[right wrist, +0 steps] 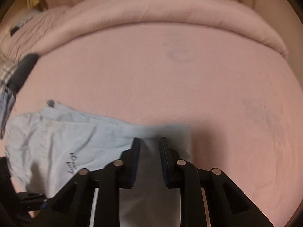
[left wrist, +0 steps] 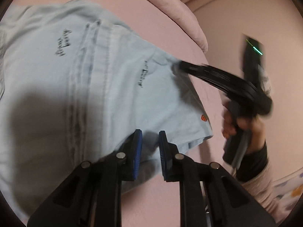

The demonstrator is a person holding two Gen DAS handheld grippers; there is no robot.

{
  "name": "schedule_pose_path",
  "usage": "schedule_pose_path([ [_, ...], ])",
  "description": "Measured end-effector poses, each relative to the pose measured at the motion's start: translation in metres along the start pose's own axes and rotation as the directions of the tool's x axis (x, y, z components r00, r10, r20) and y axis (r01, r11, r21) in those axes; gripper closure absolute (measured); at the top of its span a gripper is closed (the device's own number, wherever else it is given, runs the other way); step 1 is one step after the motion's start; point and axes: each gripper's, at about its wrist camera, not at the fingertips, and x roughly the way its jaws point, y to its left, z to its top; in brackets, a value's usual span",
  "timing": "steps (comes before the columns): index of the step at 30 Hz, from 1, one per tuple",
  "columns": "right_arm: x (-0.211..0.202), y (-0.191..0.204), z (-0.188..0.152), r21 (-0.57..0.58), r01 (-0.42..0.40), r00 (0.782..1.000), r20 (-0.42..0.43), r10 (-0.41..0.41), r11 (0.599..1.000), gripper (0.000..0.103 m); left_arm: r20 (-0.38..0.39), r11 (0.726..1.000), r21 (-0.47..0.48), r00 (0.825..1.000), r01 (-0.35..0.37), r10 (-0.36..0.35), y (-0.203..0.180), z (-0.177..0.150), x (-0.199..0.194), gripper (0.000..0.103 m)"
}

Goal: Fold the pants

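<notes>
Light blue pants [left wrist: 94, 75] lie spread on a pink bed sheet [left wrist: 161, 28], with dark lettering and a small orange patch [left wrist: 203, 117] near one hem. My left gripper [left wrist: 150, 145] hovers over the near edge of the pants, its blue pads a narrow gap apart, and no cloth looks pinched. The right gripper [left wrist: 179, 65], blurred and held by a hand [left wrist: 242, 121], has its tips at the far edge of the pants. In the right wrist view that gripper [right wrist: 149, 147] stands slightly open over the pants [right wrist: 66, 141], with cloth showing through the gap.
A rolled pink duvet [right wrist: 170, 9] runs along the far side of the sheet [right wrist: 170, 85]. A dark cuff [right wrist: 22, 70] and checked cloth show at the left edge. Patterned fabric [left wrist: 289, 189] lies at the lower right of the left wrist view.
</notes>
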Motion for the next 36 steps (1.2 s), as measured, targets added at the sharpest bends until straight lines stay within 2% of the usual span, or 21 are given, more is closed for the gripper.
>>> schedule_pose_path([
  [2,-0.028,0.01,-0.018,-0.034,-0.046,0.997,0.06,0.048,0.998,0.083,0.004,1.0,0.003,1.0,-0.011,0.011,0.003,-0.002,-0.001,0.091],
  [3,-0.034,0.016,-0.028,-0.054,-0.055,0.996,0.061,0.059,0.997,0.083,0.007,1.0,0.01,1.0,-0.015,0.015,0.006,-0.006,-0.005,0.091],
  [4,-0.039,0.023,-0.045,-0.089,-0.043,0.998,0.038,0.047,0.995,0.083,0.01,1.0,0.018,1.0,-0.021,0.021,0.005,-0.007,-0.003,0.091],
  [7,-0.034,0.031,-0.102,-0.18,0.066,0.997,-0.034,-0.073,0.981,0.083,0.016,1.0,0.017,1.0,-0.015,0.014,0.004,-0.018,-0.015,0.091],
  [8,-0.034,0.029,-0.116,-0.18,0.081,0.996,-0.018,-0.086,0.98,0.083,0.016,1.0,0.013,1.0,-0.012,0.012,0.005,-0.019,-0.015,0.092],
  [9,-0.04,0.028,-0.132,-0.169,0.091,0.995,0.048,-0.084,0.981,0.083,0.016,1.0,0.011,1.0,-0.009,0.009,0.007,-0.026,-0.02,0.093],
  [11,-0.046,0.03,-0.141,-0.173,0.121,0.991,0.073,-0.11,0.977,0.083,0.02,1.0,0.003,1.0,-0.02,0.02,0.004,-0.028,-0.03,0.091],
  [13,-0.055,0.034,-0.142,-0.156,0.141,0.989,0.053,-0.135,0.978,0.083,0.04,0.999,0.014,0.999,-0.032,0.032,0.001,-0.035,-0.055,0.073],
  [14,-0.067,0.032,-0.14,-0.143,0.142,0.989,0.058,-0.135,0.98,0.083,0.059,0.999,0.024,0.998,-0.038,0.036,-0.001,-0.039,-0.067,0.047],
  [15,-0.077,0.033,-0.139,-0.127,0.121,0.991,0.079,-0.112,0.984,0.082,0.1,0.999,0.031,0.995,-0.031,0.027,0.0,-0.048,-0.087,0.026],
  [16,-0.086,0.036,-0.142,-0.112,0.091,0.992,0.098,-0.08,0.989,0.077,0.144,0.999,0.023,0.989,-0.038,0.034,0.002,-0.056,-0.104,0.017],
  [17,-0.093,0.037,-0.145,-0.091,0.051,0.993,0.115,-0.041,0.995,0.066,0.189,0.999,0.008,0.981,-0.048,0.045,0.007,-0.063,-0.12,0.009],
  [18,-0.099,0.04,-0.146,-0.073,0.019,0.991,0.131,-0.009,0.997,0.062,0.236,0.999,-0.01,0.97,-0.049,0.05,0.013,-0.071,-0.14,0.008],
  [19,-0.082,0.056,-0.143,-0.071,-0.008,0.99,0.14,0.018,0.997,0.06,0.266,0.999,-0.03,0.963,-0.043,0.049,0.02,-0.075,-0.154,0.008],
  [21,-0.082,0.072,-0.146,-0.083,-0.06,0.986,0.149,0.072,0.995,0.06,0.323,0.995,-0.087,0.944,-0.048,0.074,0.038,-0.086,-0.18,0.008],
  [24,-0.074,0.097,-0.14,-0.127,-0.118,0.981,0.14,0.136,0.985,0.06,0.412,0.976,-0.212,0.901,-0.05,0.136,0.072,-0.103,-0.214,0.008],
  [25,-0.069,0.107,-0.139,-0.143,-0.134,0.979,0.133,0.154,0.981,0.06,0.441,0.961,-0.273,0.883,-0.037,0.159,0.089,-0.11,-0.225,0.008],
  [28,-0.064,0.144,-0.14,-0.185,-0.204,0.968,0.112,0.227,0.961,0.06,0.466,0.922,-0.386,0.87,0.035,0.162,0.119,-0.118,-0.236,0.008],
  [31,-0.057,0.172,-0.133,-0.235,-0.229,0.961,0.1,0.258,0.945,0.06,0.491,0.897,-0.432,0.858,0.088,0.152,0.138,-0.119,-0.234,0.008],
  [34,-0.05,0.199,-0.125,-0.276,-0.249,0.954,0.095,0.284,0.928,0.06,0.532,0.896,-0.428,0.834,0.118,0.144,0.14,-0.104,-0.232,0.009],
  [36,-0.045,0.212,-0.12,-0.283,-0.263,0.95,0.089,0.298,0.922,0.06,0.539,0.892,-0.432,0.831,0.134,0.136,0.138,-0.092,-0.228,0.014],
])
